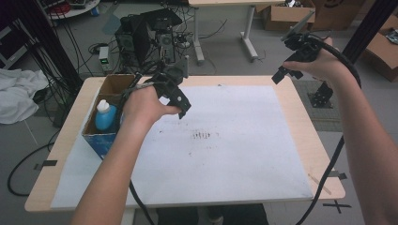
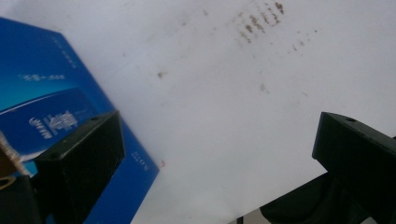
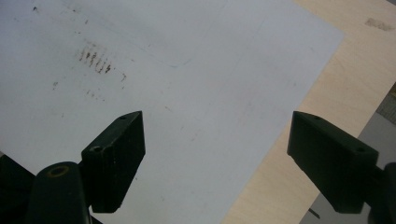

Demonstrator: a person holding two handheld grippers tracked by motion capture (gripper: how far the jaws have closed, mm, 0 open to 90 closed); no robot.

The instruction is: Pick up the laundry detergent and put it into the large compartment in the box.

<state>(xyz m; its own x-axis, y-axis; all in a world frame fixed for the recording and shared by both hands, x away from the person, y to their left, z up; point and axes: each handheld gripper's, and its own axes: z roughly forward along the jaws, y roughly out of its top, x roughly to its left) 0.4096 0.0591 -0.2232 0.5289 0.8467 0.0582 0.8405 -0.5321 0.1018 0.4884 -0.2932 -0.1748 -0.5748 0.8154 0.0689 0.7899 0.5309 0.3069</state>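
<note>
My left gripper (image 1: 180,104) hovers over the white sheet (image 1: 225,140), just right of a blue cardboard box (image 1: 101,140); in the left gripper view its jaws stand wide apart around nothing (image 2: 219,154), with the box's blue side (image 2: 42,116) at the left. A blue bottle with a white cap (image 1: 104,116) stands inside the box. My right gripper (image 1: 286,74) is held high above the table's far right corner. Its jaws are spread apart and empty in the right gripper view (image 3: 215,158), over the white sheet (image 3: 163,93) and the wooden table edge (image 3: 299,140).
The sheet has brown smudges (image 1: 202,136) near its middle. Behind the table stand a computer tower (image 1: 136,37), tangled cables and cardboard boxes (image 1: 286,16). White cloth (image 1: 16,93) lies on the floor at the left.
</note>
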